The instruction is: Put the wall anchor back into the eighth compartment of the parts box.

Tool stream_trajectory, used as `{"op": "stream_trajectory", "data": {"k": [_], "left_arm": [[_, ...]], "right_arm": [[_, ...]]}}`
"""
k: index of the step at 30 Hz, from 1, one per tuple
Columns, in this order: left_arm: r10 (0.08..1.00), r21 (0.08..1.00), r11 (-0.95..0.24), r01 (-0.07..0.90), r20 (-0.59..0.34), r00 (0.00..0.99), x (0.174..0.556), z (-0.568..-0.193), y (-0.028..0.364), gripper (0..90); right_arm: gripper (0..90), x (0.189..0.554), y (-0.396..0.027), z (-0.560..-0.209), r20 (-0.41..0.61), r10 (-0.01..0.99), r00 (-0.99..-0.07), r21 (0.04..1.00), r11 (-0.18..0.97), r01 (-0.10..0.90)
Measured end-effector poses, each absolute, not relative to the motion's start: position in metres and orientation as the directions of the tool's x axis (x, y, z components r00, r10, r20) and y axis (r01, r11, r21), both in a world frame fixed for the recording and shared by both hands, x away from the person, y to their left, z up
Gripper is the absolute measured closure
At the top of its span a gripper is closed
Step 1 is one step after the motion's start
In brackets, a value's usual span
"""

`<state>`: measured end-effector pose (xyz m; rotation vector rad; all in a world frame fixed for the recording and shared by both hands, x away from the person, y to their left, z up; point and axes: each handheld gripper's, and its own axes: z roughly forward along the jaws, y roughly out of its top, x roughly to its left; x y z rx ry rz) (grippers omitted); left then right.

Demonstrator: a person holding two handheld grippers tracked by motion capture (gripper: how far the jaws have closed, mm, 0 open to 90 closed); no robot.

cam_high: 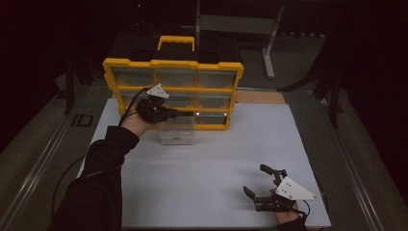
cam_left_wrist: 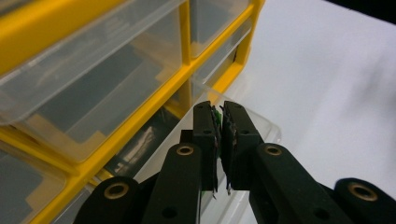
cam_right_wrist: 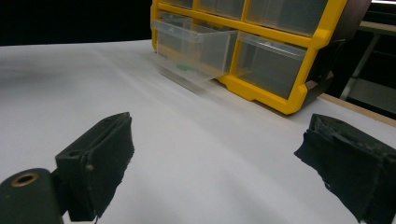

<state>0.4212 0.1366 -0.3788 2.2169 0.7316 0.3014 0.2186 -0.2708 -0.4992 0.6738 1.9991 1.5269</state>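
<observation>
No readable writing anywhere. Left gripper (cam_high: 169,114) raised at the yellow drawer cabinet (cam_high: 173,64), jaws nearly closed over the rim of a clear drawer (cam_high: 178,132) pulled out from the bottom row; something small and green pinched between the pads. Right gripper (cam_high: 262,183) low near the white table's (cam_high: 202,173) front edge, jaws spread wide, empty.

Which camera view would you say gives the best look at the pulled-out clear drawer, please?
The right gripper view: the drawer shows whole from the side, sticking out of the yellow organizer, something green inside. The high view shows it small and dim beneath the left tongs. The left gripper view catches just its rim.
</observation>
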Motion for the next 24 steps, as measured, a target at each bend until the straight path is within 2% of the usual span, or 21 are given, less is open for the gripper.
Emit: {"op": "stream_trajectory", "data": {"k": [7, 14, 24], "left_arm": [[0.620, 0.711, -0.534, 0.456, -0.037, 0.784, 0.426, -0.391, 0.135, 84.1], [0.674, 0.625, -0.569, 0.535, -0.019, 0.738, 0.432, -0.404, 0.129, 83.5], [0.667, 0.579, -0.597, 0.556, -0.027, 0.744, 0.434, -0.417, 0.125, 83.5]], "right_arm": [[8.3, 0.219, -0.271, -0.499, -0.112, 0.668, -0.736, 0.969, 0.238, 0.069], [8.3, 0.219, -0.271, -0.499, -0.115, 0.668, -0.735, 0.969, 0.240, 0.067], [8.3, 0.219, -0.270, -0.500, -0.114, 0.667, -0.736, 0.968, 0.240, 0.068]]}}
